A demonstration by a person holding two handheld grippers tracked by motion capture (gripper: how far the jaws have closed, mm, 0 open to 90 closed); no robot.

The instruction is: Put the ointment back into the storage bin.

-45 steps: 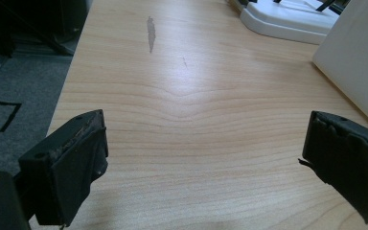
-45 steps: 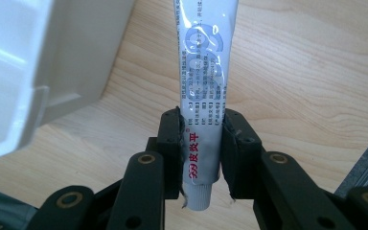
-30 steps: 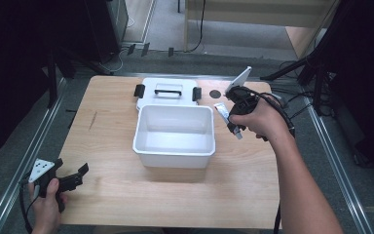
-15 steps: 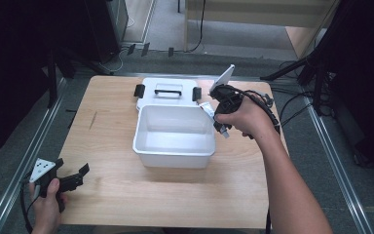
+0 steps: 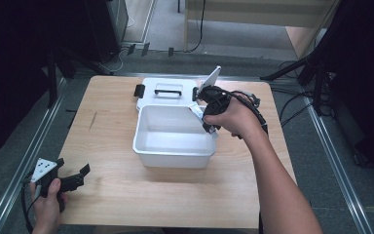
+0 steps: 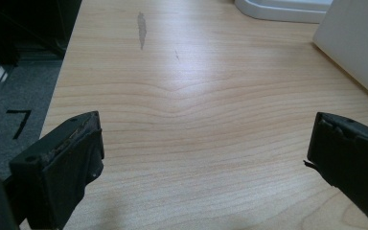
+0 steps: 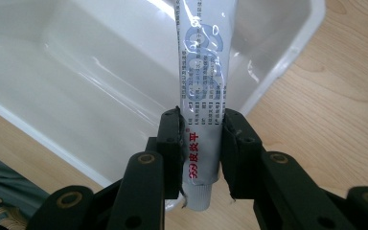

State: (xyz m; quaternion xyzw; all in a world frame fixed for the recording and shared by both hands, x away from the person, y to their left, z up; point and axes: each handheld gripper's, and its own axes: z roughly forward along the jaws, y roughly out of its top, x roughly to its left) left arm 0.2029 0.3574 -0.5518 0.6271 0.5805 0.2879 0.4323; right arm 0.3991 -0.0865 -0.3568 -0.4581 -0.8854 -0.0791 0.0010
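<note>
A white plastic bin [image 5: 173, 141] stands in the middle of the wooden table, its inside bare. Its white lid [image 5: 168, 92] with a black handle lies flat just behind it. My right gripper [image 5: 203, 113] hovers over the bin's right rim, shut on a white tube [image 7: 202, 96] with blue and red print. In the right gripper view the tube points out over the bin [image 7: 76, 72], its cap end between the jaws. My left gripper [image 5: 75, 179] rests at the table's front left corner, and its jaws stand wide apart over bare wood with nothing between them.
Black clips [image 5: 139, 90] sit at the lid's ends. A dark smudge [image 6: 141, 28] marks the wood to the left of the bin. Cables [image 5: 246, 100] trail over the table's right rear. Metal rails [image 5: 24, 161] run along both sides below the table.
My right gripper has carried the tube leftward from beside the bin to above its right rim. The left gripper has stayed in place.
</note>
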